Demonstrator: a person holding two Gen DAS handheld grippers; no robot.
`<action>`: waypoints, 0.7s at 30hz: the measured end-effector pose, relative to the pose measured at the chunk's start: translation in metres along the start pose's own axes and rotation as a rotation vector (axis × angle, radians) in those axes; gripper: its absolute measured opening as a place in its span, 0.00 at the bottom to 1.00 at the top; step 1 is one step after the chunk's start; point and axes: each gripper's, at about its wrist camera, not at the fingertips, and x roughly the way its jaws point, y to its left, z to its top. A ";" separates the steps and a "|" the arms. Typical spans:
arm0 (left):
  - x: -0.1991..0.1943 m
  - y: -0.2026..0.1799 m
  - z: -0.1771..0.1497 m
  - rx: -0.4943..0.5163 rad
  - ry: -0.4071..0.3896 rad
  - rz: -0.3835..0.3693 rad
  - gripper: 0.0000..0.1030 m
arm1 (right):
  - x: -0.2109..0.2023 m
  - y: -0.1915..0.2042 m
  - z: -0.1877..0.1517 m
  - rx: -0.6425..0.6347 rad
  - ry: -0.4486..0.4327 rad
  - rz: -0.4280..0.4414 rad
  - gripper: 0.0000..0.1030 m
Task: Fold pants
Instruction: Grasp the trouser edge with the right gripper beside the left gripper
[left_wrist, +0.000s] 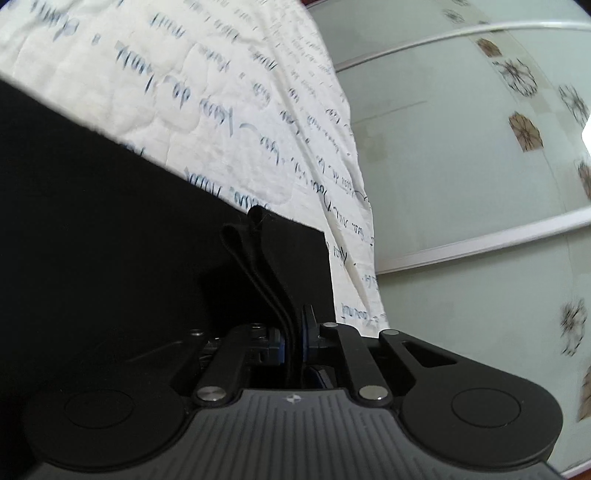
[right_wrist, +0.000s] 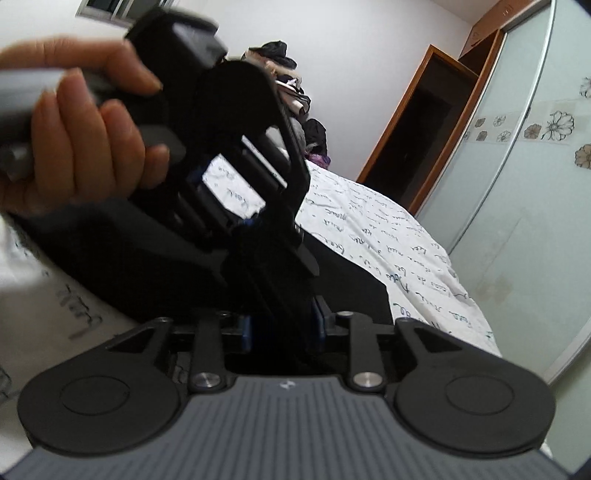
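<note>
Matte black pants (left_wrist: 92, 206), gripper-pinched folds

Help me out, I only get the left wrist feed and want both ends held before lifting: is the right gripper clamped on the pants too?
Observer: Yes. The right gripper is shut on a thick fold of the black pants.
Operator: Where is my gripper relative to it?
Observer: The left gripper is close ahead of it, up and to the left in the right wrist view, with the person's hand wrapped around its handle.
Operator: Anything past the far end of the bed?
Observer: A pile of clothes sits beyond the bedspread, left of a wood-framed doorway.
</note>
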 end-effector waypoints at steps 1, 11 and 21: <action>-0.001 -0.003 0.000 0.021 -0.010 0.012 0.07 | 0.000 0.001 -0.001 -0.007 0.004 -0.008 0.26; -0.018 -0.015 -0.009 0.181 -0.082 0.104 0.07 | -0.008 0.022 -0.001 -0.153 -0.029 -0.044 0.06; -0.070 -0.003 -0.014 0.294 -0.190 0.240 0.07 | -0.016 0.048 0.017 -0.155 -0.108 0.064 0.05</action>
